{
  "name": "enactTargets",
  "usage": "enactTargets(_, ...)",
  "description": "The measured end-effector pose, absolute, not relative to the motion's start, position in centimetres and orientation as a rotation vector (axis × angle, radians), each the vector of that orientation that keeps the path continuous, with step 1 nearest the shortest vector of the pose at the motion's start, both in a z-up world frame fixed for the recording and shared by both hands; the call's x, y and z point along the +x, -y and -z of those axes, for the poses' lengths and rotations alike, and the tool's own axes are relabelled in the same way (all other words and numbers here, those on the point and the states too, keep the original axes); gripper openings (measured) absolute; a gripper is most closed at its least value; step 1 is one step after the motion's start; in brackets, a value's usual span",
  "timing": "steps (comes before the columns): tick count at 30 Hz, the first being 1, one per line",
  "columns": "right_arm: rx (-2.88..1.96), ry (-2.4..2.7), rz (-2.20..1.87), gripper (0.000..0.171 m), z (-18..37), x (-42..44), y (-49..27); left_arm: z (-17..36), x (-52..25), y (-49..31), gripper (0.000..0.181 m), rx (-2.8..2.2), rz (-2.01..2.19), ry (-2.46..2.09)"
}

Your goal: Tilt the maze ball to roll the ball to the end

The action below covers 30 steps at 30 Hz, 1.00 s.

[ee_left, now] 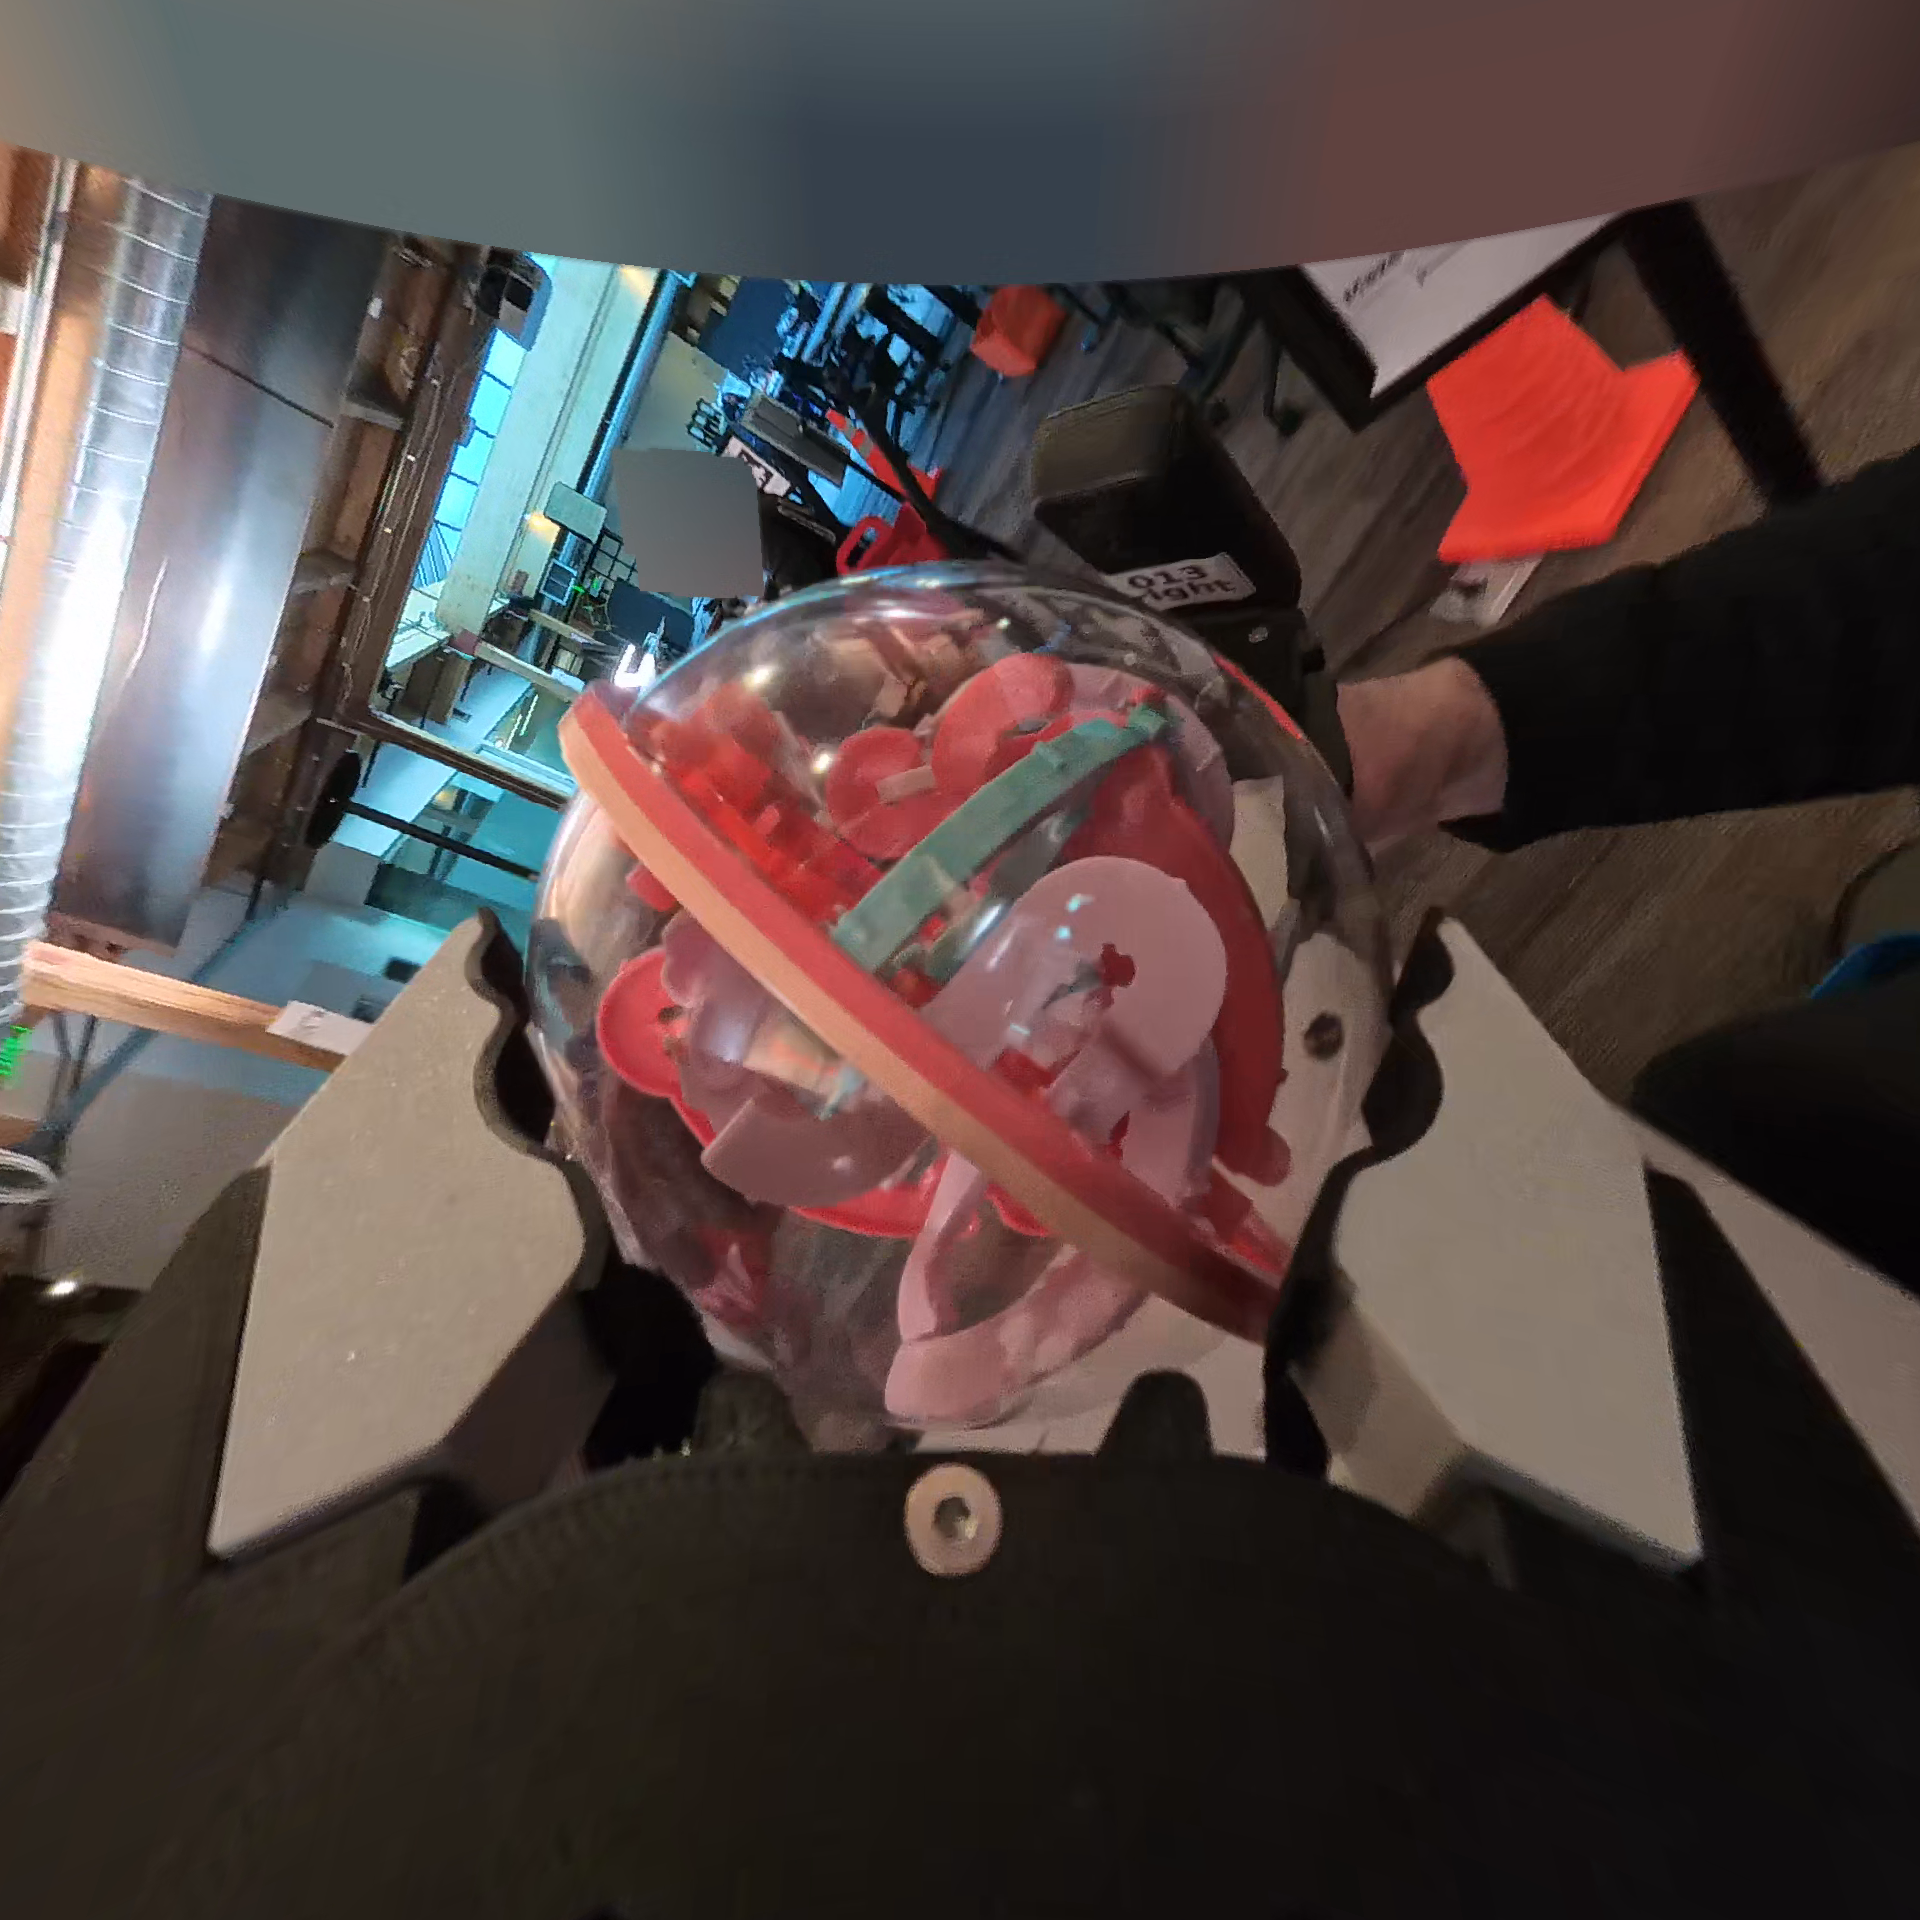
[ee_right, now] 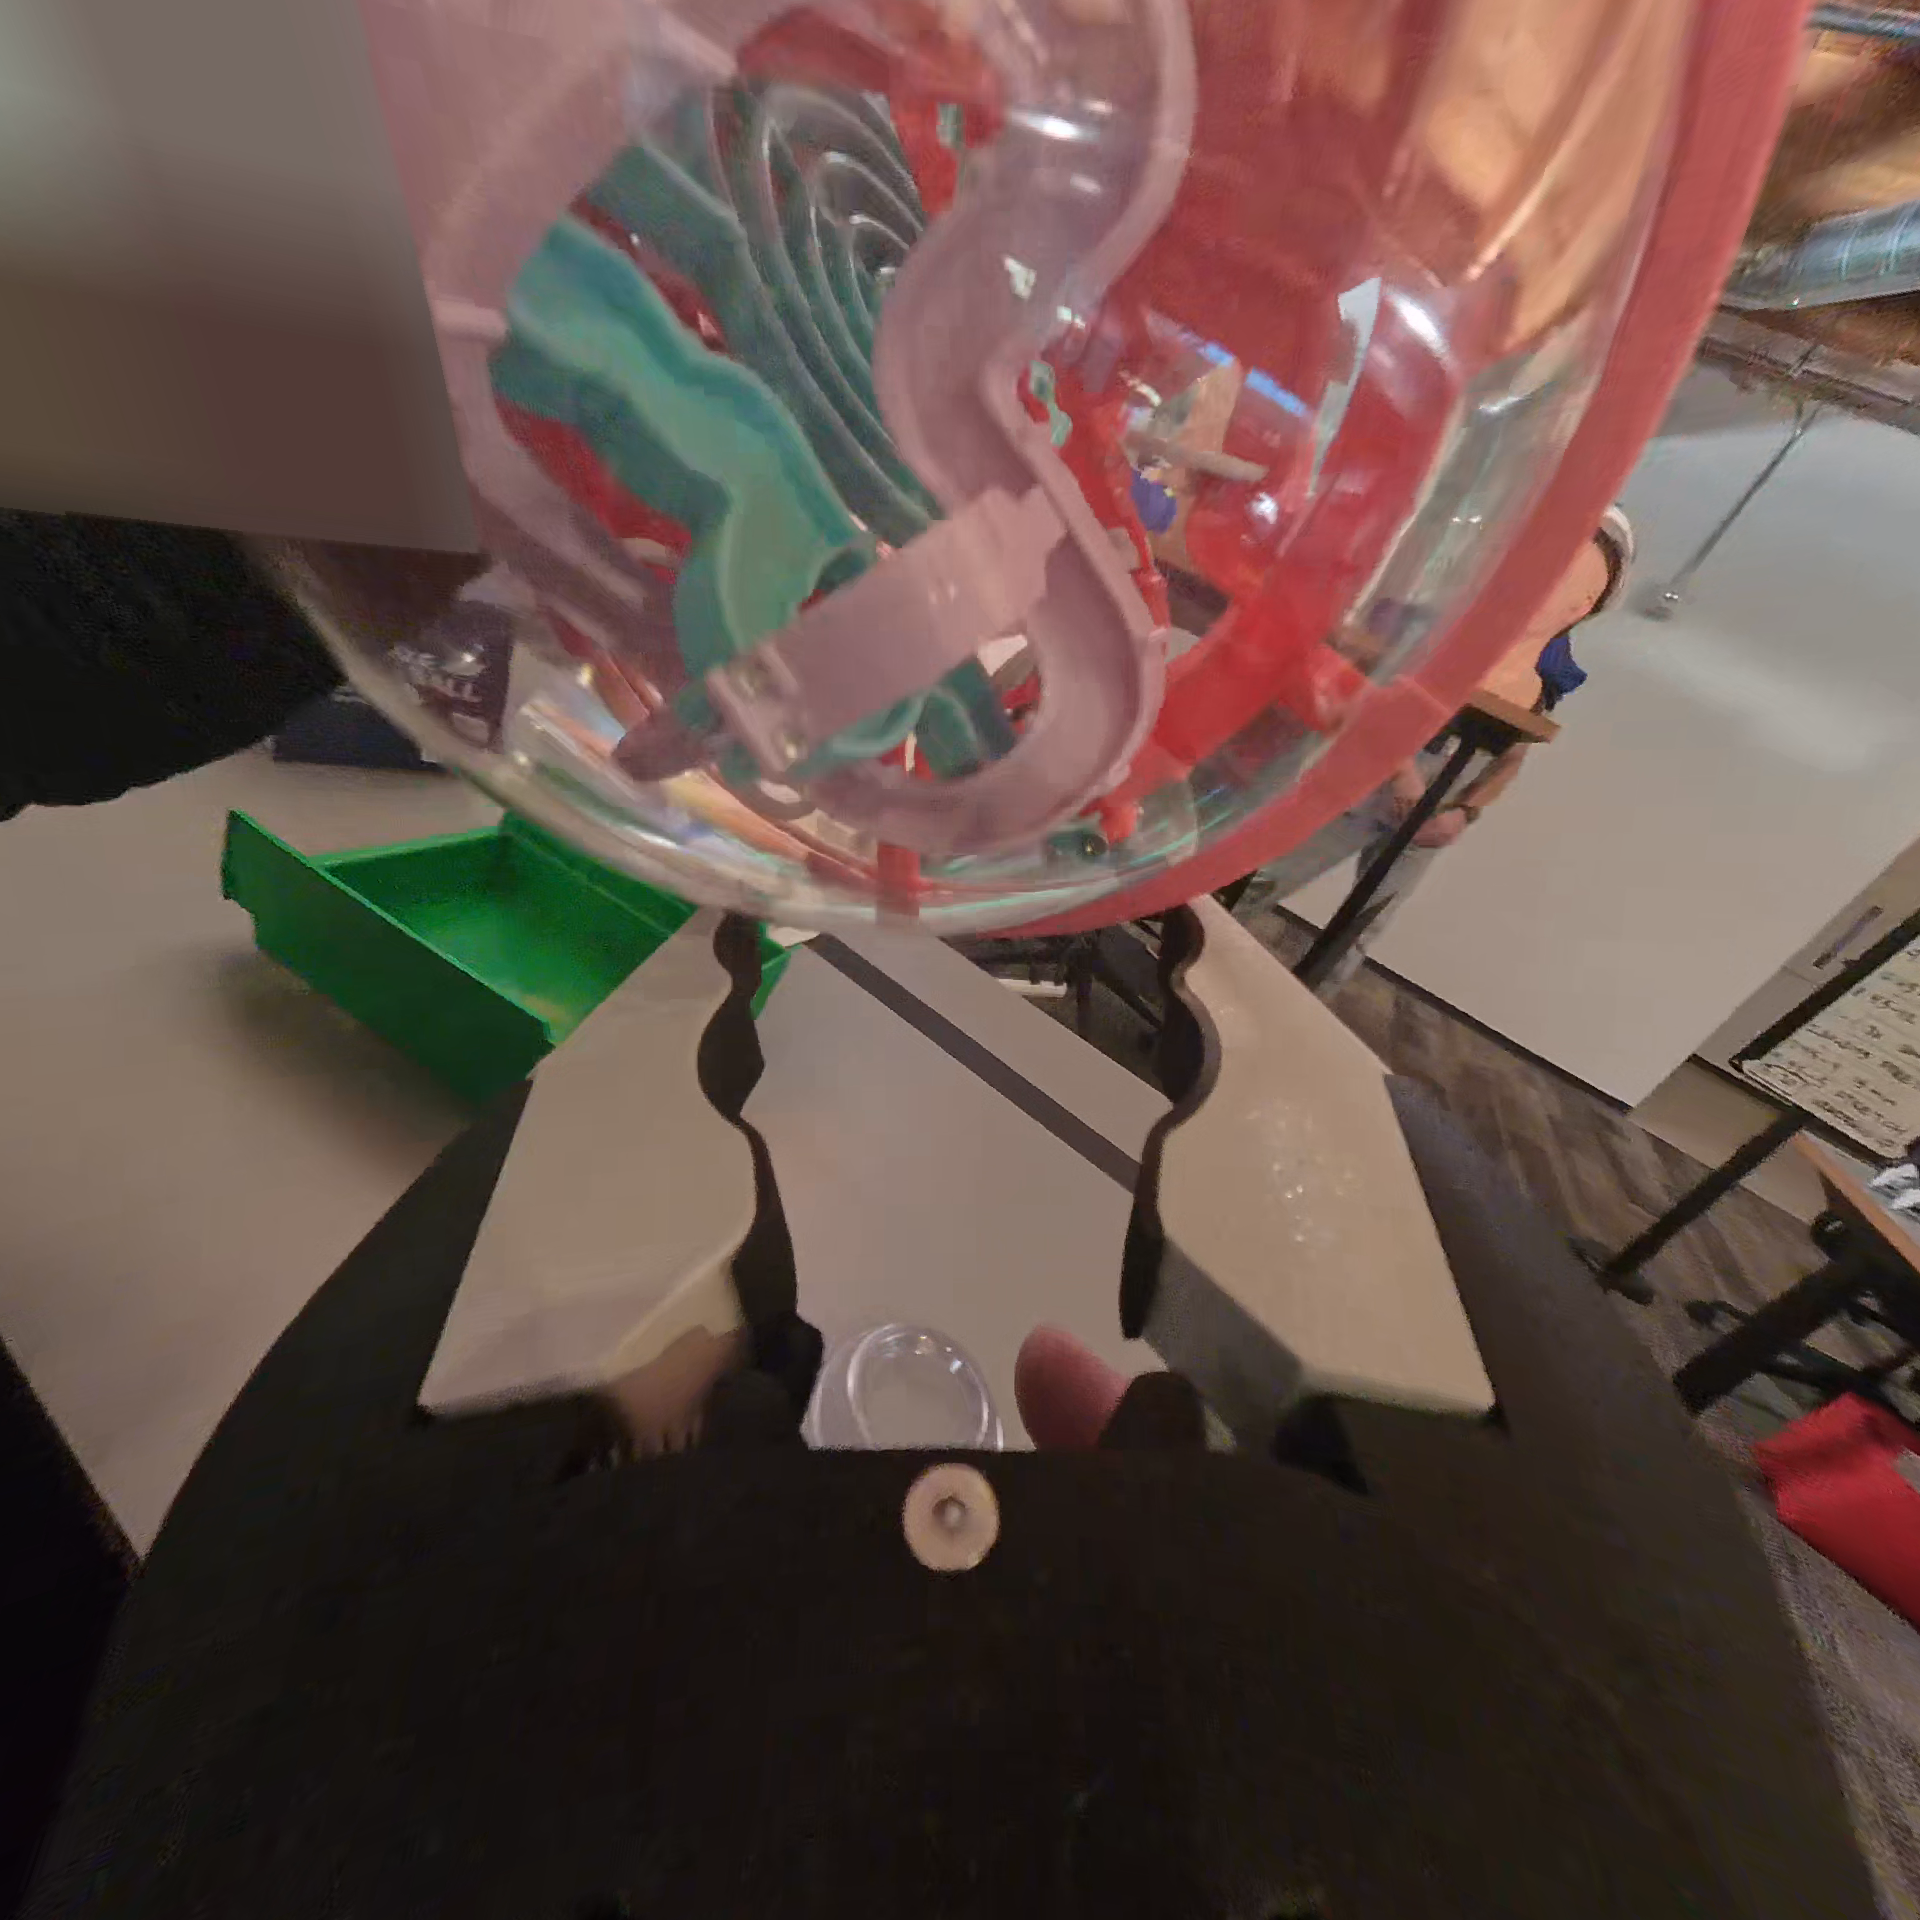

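While left gripper (ee_left: pixel 956 1049) jaws clamp maze ball (ee_left: pixel 935 987), right gripper (ee_right: pixel 951 997) jaws gape; labels unread.

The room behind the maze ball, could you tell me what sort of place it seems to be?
Probably a workshop or lab. Beyond the maze ball run a silver air duct and cluttered workbenches; a handwritten whiteboard and a green parts bin on the table fit that.

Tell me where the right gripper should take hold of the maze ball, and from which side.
Probably across the clear shell of the maze ball, from below: the right gripper already sits under it, open. The left gripper clamps its widest part from both sides, so keep off those. Avoid the raised red rim; pads would seat unevenly there.
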State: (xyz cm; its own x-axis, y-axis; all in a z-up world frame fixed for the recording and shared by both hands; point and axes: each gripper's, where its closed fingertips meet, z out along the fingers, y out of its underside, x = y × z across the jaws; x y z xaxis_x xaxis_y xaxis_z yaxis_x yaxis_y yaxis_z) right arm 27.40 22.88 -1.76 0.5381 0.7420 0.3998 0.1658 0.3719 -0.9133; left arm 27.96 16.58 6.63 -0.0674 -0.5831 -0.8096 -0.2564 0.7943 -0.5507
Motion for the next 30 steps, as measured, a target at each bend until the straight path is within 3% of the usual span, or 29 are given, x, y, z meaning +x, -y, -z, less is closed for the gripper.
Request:
enactTargets(9,-1.08,0.931,-0.57,0.069,0.9,27.1,-18.4,-6.0,24.4,-16.6,0.156,-0.736,0.763,-1.428)
enactTargets(23,-0.9,0.993,-0.245,0.071,-6.8,26.6,-12.8,-12.2,23.2,-9.8,0.156,-0.504,0.536,-1.458)
enactTargets(30,-0.872,1.001,-0.148,0.08,-7.7,26.6,-10.5,-10.7,22.6,-11.4,0.157,-0.582,0.592,-1.419)
